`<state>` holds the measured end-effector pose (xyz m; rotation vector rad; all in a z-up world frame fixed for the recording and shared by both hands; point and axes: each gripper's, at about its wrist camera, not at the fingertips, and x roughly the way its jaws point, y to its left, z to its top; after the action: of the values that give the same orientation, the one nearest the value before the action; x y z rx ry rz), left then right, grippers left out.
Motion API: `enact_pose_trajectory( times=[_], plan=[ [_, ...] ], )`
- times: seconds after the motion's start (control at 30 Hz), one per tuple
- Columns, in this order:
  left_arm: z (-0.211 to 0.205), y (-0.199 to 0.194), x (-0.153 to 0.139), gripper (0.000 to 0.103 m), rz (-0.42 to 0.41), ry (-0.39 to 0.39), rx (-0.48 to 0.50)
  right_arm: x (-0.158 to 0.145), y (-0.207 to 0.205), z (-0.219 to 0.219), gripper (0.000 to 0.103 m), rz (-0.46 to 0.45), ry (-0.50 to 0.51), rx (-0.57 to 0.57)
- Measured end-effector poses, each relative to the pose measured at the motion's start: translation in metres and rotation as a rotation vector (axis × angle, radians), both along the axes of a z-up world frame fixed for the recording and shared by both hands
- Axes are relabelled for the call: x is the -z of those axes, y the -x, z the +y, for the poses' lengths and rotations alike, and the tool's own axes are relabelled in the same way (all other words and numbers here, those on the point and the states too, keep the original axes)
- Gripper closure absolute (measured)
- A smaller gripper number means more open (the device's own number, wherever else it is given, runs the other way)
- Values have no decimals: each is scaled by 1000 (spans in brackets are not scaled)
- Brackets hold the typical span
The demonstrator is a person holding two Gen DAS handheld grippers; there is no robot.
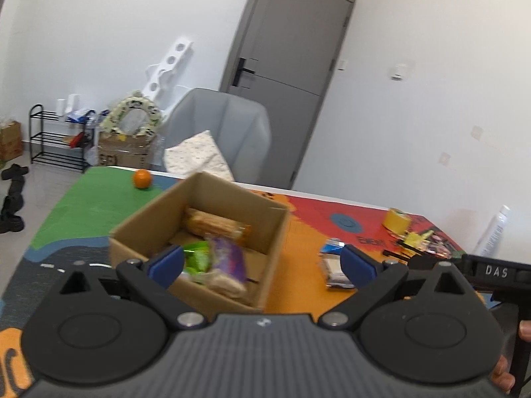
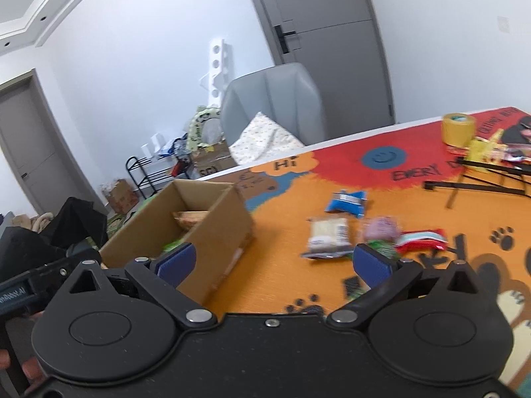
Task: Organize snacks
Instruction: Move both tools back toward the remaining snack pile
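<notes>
White-walled room with a grey door and a grey armchair behind a tabletop covered by a bright printed mat.

On the mat, towards the left, an open-topped cardboard box, already part filled. Inside, a long bread packet along the far wall, long axis across the box from left-far to right-near. In front of it, a purple packet and a green packet, both too blurred to give a heading.

Right of the box and apart from it, loose snacks still to be sorted:
- Cream packet, long axis pointing away from the right wrist view, label end nearer.
- Blue packet just beyond it, broadside to the view.
- Pink packet and red-and-white packet, bunched with something green.

Left claw spread wide and holding nothing, aimed over the box's near corner. Right claw likewise spread to its widest and empty, between box and loose snacks.

Likely trouble:
- Box shoved or tipped, since the right claw's left pad sits close in front of the box's near wall.
- Two packets pinched together in the crowded pink and red-and-white cluster.
- Slippery film sliding out of a grip taken across the cream packet's long axis rather than its narrow width.
- A clash between the two claws, side by side and both near the cream packet.
</notes>
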<state>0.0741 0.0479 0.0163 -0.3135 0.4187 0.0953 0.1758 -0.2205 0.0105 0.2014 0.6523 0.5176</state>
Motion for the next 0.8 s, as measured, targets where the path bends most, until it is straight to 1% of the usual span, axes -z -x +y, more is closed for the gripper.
enact_pose_trajectory(
  times=[0.17,0.3,0.6,0.8],
  plan=[
    [-21,-6,0,3,-2,4,40,2,1,-21,0,-2,-5,23],
    [-36,-12,1,3,-8,-7,68,5,2,-38,0,1,-11,44],
    [-73,-29,14,3,4,-4,140,23,-1,-68,0,30,-14,101],
    [-98,-43,31,5,32,-3,204,33,-3,-86,9,53,-23,135]
  ],
)
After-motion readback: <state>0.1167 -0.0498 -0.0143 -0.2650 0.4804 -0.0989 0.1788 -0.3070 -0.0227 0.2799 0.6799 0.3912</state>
